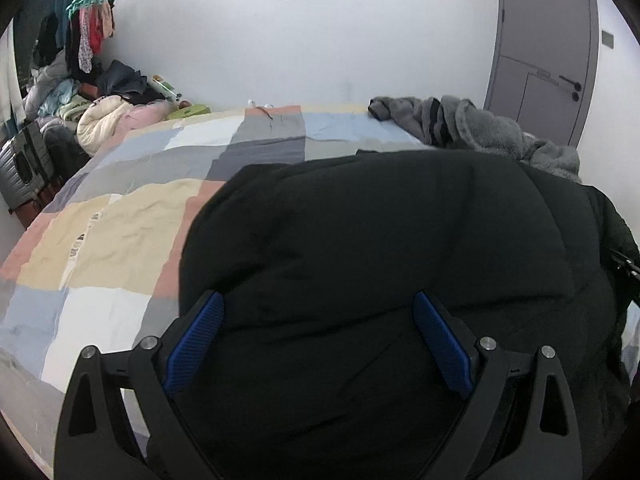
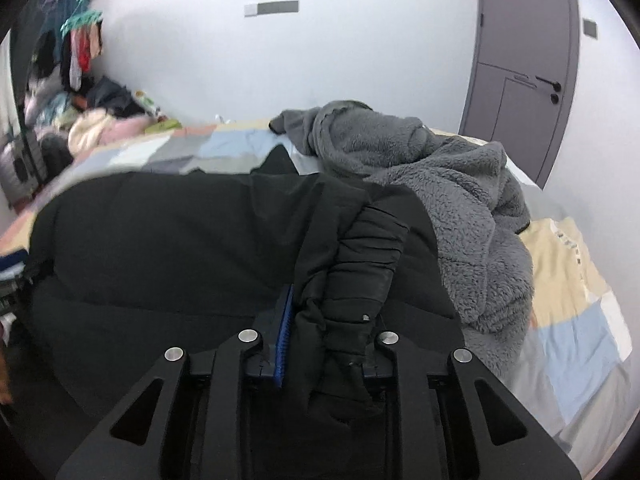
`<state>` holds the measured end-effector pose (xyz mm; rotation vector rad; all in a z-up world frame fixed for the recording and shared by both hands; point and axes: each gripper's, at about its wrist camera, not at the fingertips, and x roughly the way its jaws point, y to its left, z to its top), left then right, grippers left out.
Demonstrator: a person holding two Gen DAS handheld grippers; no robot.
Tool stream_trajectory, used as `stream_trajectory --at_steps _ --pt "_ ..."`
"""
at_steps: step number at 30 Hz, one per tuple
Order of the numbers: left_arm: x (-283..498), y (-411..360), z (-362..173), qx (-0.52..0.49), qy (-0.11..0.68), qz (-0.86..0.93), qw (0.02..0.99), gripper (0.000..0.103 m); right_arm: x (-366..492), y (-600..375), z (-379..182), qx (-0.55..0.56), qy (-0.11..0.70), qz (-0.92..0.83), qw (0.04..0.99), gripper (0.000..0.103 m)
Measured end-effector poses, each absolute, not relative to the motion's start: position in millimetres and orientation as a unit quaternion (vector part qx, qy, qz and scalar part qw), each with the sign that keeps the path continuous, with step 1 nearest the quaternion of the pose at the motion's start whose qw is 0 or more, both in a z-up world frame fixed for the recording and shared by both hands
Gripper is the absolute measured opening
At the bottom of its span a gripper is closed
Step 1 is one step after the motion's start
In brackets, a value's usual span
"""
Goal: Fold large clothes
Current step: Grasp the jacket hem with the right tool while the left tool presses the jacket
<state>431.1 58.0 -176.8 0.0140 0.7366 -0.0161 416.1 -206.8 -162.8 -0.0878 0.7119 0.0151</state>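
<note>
the black padded jacket [image 1: 380,264] lies spread on the bed, over the patchwork bedsheet [image 1: 120,232], and fills the centre and lower half of both wrist views. left gripper [image 1: 320,344]: fingers released and set wide apart, blue pads [image 1: 196,344] hovering over or resting on the jacket body with no cloth between them. right gripper [image 2: 324,336]: fingers clenched on a bunched, quilted fold of the jacket, apparently a sleeve [image 2: 360,264], which runs up toward 12 o'clock from the grip. one blue pad [image 2: 283,340] shows at the fold's 9 o'clock side; the other is hidden by cloth. a grey fleece garment [image 2: 452,200] lies heaped at 2 o'clock, touching the jacket's far right edge. a clothes pile [image 1: 100,108] sits beside the bed at 10 o'clock; a grey door [image 1: 548,48] stands at 1 o'clock.
</note>
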Motion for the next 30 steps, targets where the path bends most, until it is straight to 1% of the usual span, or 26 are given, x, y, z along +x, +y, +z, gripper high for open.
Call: stream_trajectory --at_steps 2,6,9,14,20,24,25,27,28,29,30 --pt "435.0 54.3 -181.7 0.016 0.362 -0.005 0.932 0.096 422.4 -204.5 -173.5 -0.047 0.355 0.011 0.934 0.022" --pt "446.7 55.8 -193.4 -0.001 0.381 -0.006 0.925 0.096 432.1 -202.8 -189.3 -0.042 0.352 0.012 0.935 0.024" --pt "450.9 51.1 -199.7 0.016 0.375 -0.001 0.927 0.096 437.0 -206.0 -199.2 -0.030 0.352 0.018 0.935 0.026" --pt "459.3 48.0 -208.5 0.011 0.378 0.005 0.926 0.096 448.7 -203.8 -209.8 -0.033 0.351 0.023 0.936 0.027" --pt "460.9 47.5 -206.6 0.012 0.386 0.011 0.922 0.096 446.5 -197.8 -204.0 -0.037 0.360 0.010 0.932 0.028" --pt "457.2 54.5 -198.8 0.000 0.399 0.009 0.917 0.096 443.2 -211.7 -191.3 0.010 0.373 0.028 0.927 0.030" --pt "454.7 55.9 -194.2 -0.002 0.403 0.011 0.915 0.096 441.2 -214.7 -186.9 0.020 0.377 0.031 0.925 0.032" --pt "445.6 56.2 -181.1 0.004 0.398 0.013 0.917 0.096 433.8 -217.1 -175.0 0.027 0.383 0.031 0.923 0.045" --pt "442.3 55.5 -175.6 0.008 0.393 0.015 0.919 0.096 428.1 -217.5 -167.5 0.027 0.379 0.029 0.924 0.059" --pt "436.4 55.3 -166.4 0.010 0.388 0.015 0.922 0.096 419.3 -218.3 -157.0 0.031 0.371 0.033 0.927 0.066" --pt "431.3 55.5 -158.2 0.009 0.384 0.014 0.923 0.096 410.6 -218.7 -145.2 0.035 0.365 0.039 0.930 0.066"
